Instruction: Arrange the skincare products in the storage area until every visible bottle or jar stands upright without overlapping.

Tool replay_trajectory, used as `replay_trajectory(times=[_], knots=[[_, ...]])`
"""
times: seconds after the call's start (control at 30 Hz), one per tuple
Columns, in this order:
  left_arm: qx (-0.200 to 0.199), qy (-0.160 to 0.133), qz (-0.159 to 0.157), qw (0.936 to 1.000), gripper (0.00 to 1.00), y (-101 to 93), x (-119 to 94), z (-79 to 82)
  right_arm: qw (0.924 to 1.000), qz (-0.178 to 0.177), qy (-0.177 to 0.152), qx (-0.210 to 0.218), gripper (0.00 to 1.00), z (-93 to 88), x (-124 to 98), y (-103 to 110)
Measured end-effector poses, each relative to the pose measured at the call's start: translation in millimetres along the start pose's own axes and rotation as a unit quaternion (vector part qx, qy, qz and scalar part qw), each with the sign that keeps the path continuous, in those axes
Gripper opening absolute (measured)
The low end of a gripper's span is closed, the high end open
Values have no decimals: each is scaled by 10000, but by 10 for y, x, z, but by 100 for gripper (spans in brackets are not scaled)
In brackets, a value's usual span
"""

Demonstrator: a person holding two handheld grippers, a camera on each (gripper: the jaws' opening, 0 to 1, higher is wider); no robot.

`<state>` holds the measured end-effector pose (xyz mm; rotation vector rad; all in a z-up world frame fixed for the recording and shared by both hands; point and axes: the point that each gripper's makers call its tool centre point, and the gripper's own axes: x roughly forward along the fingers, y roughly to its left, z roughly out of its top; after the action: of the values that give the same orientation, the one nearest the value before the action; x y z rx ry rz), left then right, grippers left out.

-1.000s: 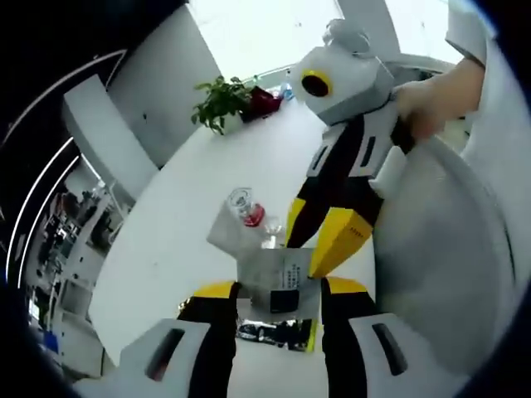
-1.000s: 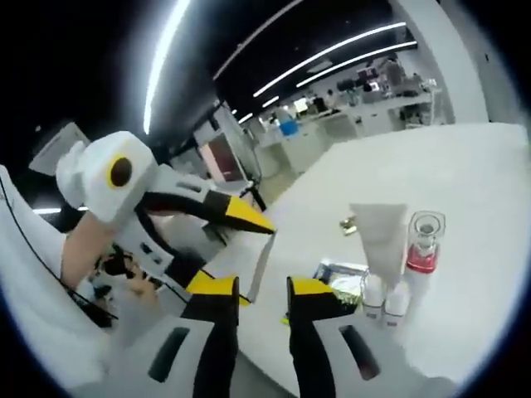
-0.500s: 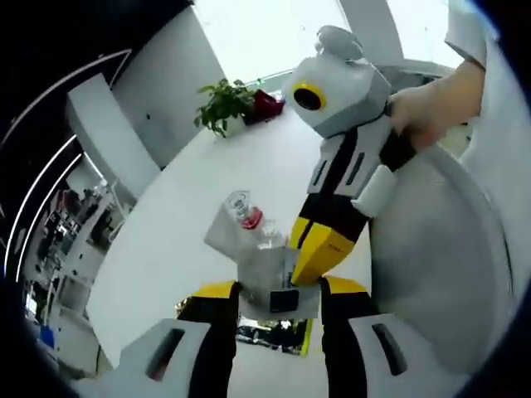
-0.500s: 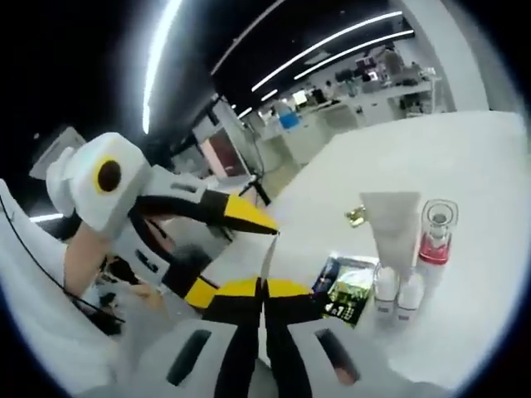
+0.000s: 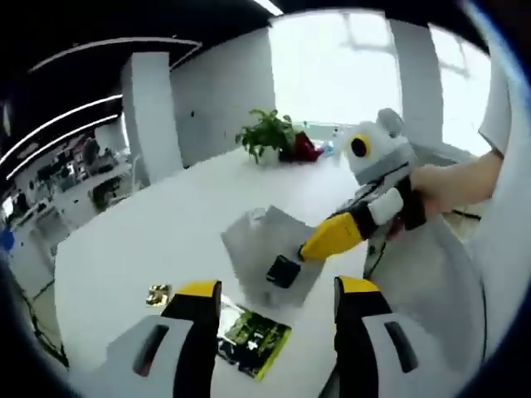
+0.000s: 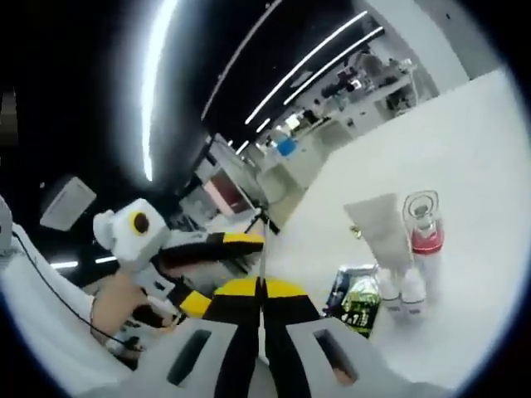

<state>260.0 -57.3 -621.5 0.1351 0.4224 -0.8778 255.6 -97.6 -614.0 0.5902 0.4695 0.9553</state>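
Yellow-tipped jaws of the left gripper (image 5: 270, 311) stand wide apart at the bottom of the left gripper view, with nothing between them. Past them the right gripper (image 5: 319, 243) reaches in from the right, held by a person's hand (image 5: 431, 192) on an outstretched forearm; its yellow tips are pressed together on the edge of a flat silver-grey sachet with a dark label (image 5: 270, 257), which hangs tilted above the round white table (image 5: 149, 240). On the table near the left jaw lie a glossy green-and-black foil packet (image 5: 249, 336) and a small gold-wrapped item (image 5: 157, 293). A green potted plant (image 5: 267, 133) stands at the far side of the table.

In the right gripper view, the right gripper's (image 6: 260, 288) own jaws meet at the centre, pinching the sachet (image 6: 261, 249), seen edge-on as a thin pale line rising from the tips. To the left the left gripper (image 6: 224, 242) points in towards the sachet, gripped by a hand (image 6: 116, 303); from here I cannot tell how far its jaws gape. On the table (image 6: 448, 141) to the right, a pale grey squeeze tube (image 6: 378, 234) and a clear bottle with a red band (image 6: 424, 224) stand upright side by side, with two small white bottles (image 6: 401, 292) just in front of them. The green-and-black packet (image 6: 355, 298) lies flat just left of the small bottles.
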Motion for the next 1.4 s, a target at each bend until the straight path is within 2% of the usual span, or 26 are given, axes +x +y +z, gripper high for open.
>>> replay_trajectory(times=[0.03,0.07,0.13,0.17,0.2,0.27,0.3,0.4,0.47,0.53,0.6,0.67,0.7,0.77,0.87,0.93,1.03,1.07,1.13,1.17,1.23,1.3,1.4], knots=[[-182,-55,26,9998,55,-22,-14,9,10000,41,-58,68,1,10,-3,7],[-584,-194,5,9981,51,-28,-47,5,9996,135,-118,203,1,19,-5,26],[-1281,-561,-77,9901,48,-34,-102,52,9991,229,-171,320,1,23,-10,50],[-1658,-795,-164,9828,47,-43,-136,97,9988,272,-206,365,1,30,-15,62],[-2164,-1128,-368,9691,45,-85,-192,169,9974,401,-301,512,1,57,-23,98],[-2726,-1555,-554,9479,38,-120,-260,235,9944,548,-520,741,1,113,-47,136],[-2830,-1654,-609,9428,35,-122,-277,236,9925,622,-619,848,1,137,-57,155],[-2952,-1554,-581,9409,30,-174,-262,127,9846,886,-874,1224,1,188,-94,233],[-3151,-1525,-562,9350,26,-238,-227,92,9834,952,-884,1266,1,183,-113,272],[-3542,-1565,-668,9196,18,-266,-209,90,9841,953,-872,1217,1,186,-146,310],[-3777,-1921,-803,9022,12,-305,-220,201,9836,976,-907,1216,1,204,-190,331],[-4034,-2234,-1012,8815,8,-392,-237,338,9834,976,-936,1209,1,215,-232,338],[-4071,-2295,-1031,8780,7,-409,-237,366,9832,983,-944,1213,1,217,-248,340],[-4044,-2242,-1004,8810,6,-459,-202,372,9826,998,-964,1235,1,227,-281,343],[-3954,-2049,-965,8901,2,-546,-133,349,9819,1047,-976,1239,1,243,-310,369],[-3953,-2071,-930,8900,0,-580,-122,368,9819,1063,-970,1234,1,251,-318,365],[-4049,-2139,-735,8859,1,-550,-134,378,9815,1057,-958,1276,1,252,-328,361],[-4117,-2147,-724,8827,0,-557,-138,379,9821,1052,-929,1256,1,246,-328,354],[-4455,-2158,-723,8659,0,-553,-159,389,9819,1100,-896,1256,1,246,-333,356],[-4513,-2144,-728,8632,0,-553,-165,386,9823,1108,-877,1228,1,244,-335,359],[-4444,-2120,-682,8677,0,-562,-174,382,9859,1096,-750,1019,4,227,-341,346],[-4496,-2100,-668,8656,0,-557,-182,382,9913,893,-549,802,9,179,-343,276],[-4538,-2135,-665,8626,0,-567,-200,414,9907,972,-526,799,13,250,-390,217]])
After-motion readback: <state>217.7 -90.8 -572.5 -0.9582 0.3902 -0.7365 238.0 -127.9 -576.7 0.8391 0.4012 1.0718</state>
